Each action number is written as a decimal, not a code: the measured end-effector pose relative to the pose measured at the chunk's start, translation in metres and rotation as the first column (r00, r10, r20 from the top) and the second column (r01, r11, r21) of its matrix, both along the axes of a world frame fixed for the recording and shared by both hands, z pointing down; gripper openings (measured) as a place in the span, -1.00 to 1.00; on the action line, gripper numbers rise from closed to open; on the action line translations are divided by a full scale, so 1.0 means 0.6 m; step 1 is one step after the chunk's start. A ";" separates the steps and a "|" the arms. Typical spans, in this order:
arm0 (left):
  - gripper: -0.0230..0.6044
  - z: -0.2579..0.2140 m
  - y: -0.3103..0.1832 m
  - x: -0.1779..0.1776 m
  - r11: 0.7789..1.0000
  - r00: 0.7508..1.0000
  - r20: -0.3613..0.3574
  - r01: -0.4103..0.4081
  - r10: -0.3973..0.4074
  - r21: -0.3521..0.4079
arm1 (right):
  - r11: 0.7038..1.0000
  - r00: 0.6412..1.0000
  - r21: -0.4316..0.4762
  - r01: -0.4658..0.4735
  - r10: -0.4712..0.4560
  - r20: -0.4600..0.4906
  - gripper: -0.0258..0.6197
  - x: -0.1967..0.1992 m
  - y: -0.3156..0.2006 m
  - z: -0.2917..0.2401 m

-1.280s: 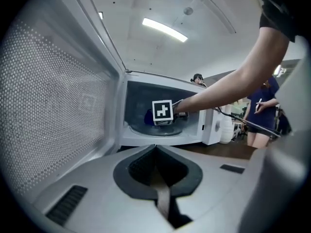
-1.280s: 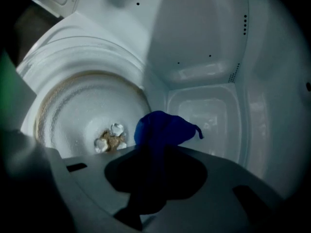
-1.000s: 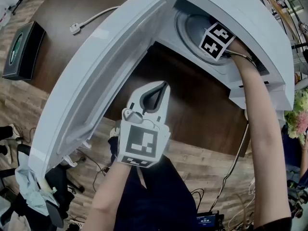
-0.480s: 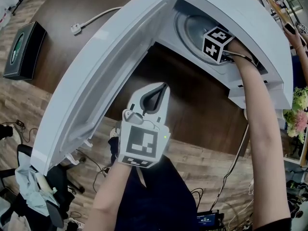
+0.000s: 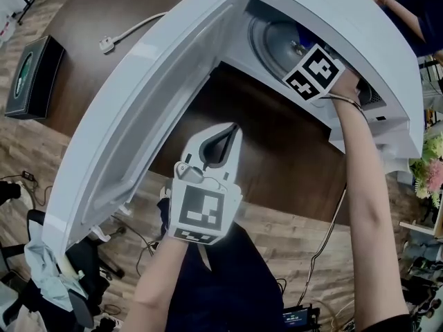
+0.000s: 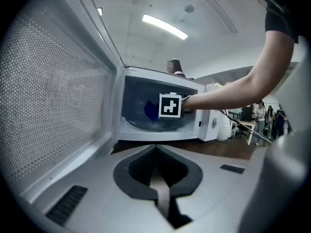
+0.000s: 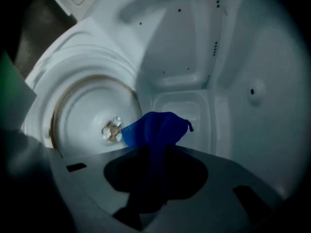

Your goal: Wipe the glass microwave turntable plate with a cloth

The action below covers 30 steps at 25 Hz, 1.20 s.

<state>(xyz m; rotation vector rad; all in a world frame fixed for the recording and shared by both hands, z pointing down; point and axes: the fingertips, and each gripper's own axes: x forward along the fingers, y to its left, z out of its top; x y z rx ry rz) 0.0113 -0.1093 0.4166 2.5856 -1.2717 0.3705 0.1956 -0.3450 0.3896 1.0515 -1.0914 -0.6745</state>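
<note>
Two hand-held grippers work at an open microwave standing on a brown surface. The right hand-held gripper reaches into the cavity. Its jaws have just eased slightly wider yet still pinch a blue cloth, bunched just beside the hub of the glass plate, which lies on the cavity floor, walls close around. The left hand-held gripper, jaws together and empty, hovers outside the opening beside the swung-out door.

Deep blue cloth pinched in the right gripper's dark jaws, which have just been opening slightly. Beyond the jaws, a clear glass plate inside a white microwave. Black-and-white squares pattern its cube. Ahead of the white left gripper's jaws, a dark brown worktop.
</note>
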 end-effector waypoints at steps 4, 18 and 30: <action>-0.91 0.001 0.000 -0.002 1.000 1.000 0.001 0.004 -0.004 -0.005 | 0.995 0.977 0.064 0.074 -0.085 0.195 -0.63 -0.053 0.012 -0.020; -0.91 0.012 0.005 -0.012 1.000 1.000 0.008 0.016 -0.016 -0.024 | 0.953 0.864 -0.106 0.285 -0.207 0.459 -0.63 -0.207 0.062 0.026; -0.91 0.019 0.001 -0.016 0.999 1.000 0.019 0.018 -0.017 -0.031 | 0.923 0.923 -0.204 0.326 -0.264 0.280 -0.65 -0.202 0.063 0.059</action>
